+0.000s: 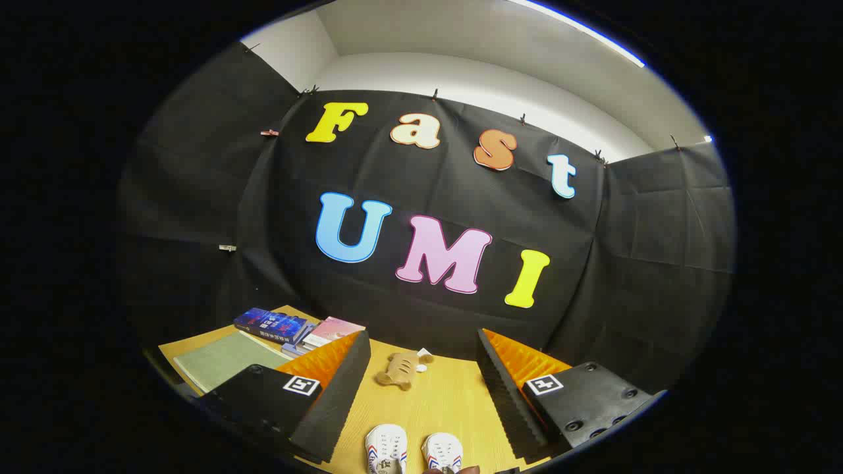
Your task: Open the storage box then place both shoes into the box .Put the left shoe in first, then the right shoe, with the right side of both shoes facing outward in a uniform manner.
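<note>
Presently, in the gripper view, the gripper stands wide apart, holding nothing, above the two shoes at the table's near edge; risk: confusing left with right, since both are cut off and the storage box cannot be made out.

Wood-grain table, matt cloth wall, plush toy

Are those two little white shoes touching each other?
Apart. In the gripper view, a strip of bare wooden table shows between the left shoe and the right shoe, which lie between the open gripper fingers.
</note>
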A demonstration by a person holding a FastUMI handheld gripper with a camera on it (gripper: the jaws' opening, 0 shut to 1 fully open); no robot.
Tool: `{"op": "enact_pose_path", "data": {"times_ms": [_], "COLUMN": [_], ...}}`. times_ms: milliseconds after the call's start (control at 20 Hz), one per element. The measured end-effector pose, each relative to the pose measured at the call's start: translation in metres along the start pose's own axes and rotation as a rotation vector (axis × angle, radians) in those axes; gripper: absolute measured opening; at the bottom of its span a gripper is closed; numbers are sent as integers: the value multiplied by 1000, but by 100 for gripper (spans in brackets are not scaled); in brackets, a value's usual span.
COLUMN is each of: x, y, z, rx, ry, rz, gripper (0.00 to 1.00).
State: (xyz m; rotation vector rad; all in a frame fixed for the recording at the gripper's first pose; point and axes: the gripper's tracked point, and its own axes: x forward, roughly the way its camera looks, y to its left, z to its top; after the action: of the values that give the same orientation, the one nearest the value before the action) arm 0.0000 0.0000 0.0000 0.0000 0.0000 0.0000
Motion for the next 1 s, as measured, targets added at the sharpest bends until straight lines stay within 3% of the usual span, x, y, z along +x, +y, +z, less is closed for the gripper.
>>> {"op": "enact_pose_path", "data": {"times_ms": [450,1000], "x": [3,16], "y": [-16,-24], "z": [-15,-33], "rx": [-9,19], "ry": [49,101], "rz": [-62,-56], "gripper": [97,97]}}
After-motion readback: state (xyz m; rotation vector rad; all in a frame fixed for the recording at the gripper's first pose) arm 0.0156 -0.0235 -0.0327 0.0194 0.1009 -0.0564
